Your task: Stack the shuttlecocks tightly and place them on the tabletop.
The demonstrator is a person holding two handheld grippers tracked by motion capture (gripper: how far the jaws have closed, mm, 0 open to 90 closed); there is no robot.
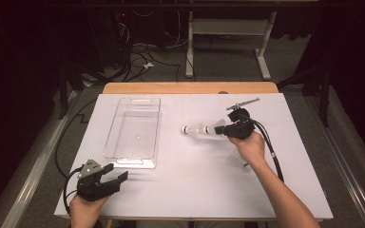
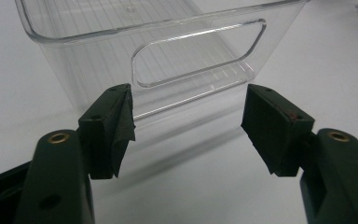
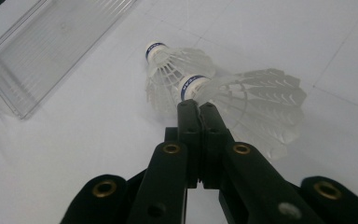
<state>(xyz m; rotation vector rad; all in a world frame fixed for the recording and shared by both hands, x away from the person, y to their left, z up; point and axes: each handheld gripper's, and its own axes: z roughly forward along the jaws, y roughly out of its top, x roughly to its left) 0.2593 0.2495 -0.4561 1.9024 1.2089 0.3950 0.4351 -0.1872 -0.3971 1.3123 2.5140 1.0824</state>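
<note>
Two white plastic shuttlecocks with blue-banded corks are at the middle right of the white table. One shuttlecock (image 3: 168, 70) (image 1: 196, 129) lies with its cork pointing left. The nearer shuttlecock (image 3: 256, 98) sits at the tip of my right gripper (image 3: 196, 105) (image 1: 222, 128). Its jaws are pressed together on the skirt just behind the cork. My left gripper (image 1: 116, 172) (image 2: 189, 126) rests open at the front left. It faces the handle end of a clear plastic bin (image 2: 98, 60) (image 1: 133, 164), with nothing between its jaws.
The clear bin lies lengthwise left of centre on the white table top (image 1: 185, 175). A faint translucent shape (image 1: 241, 160) shows beside the right wrist. Cables trail from both grippers. A wooden edge (image 1: 190, 88) runs along the far side.
</note>
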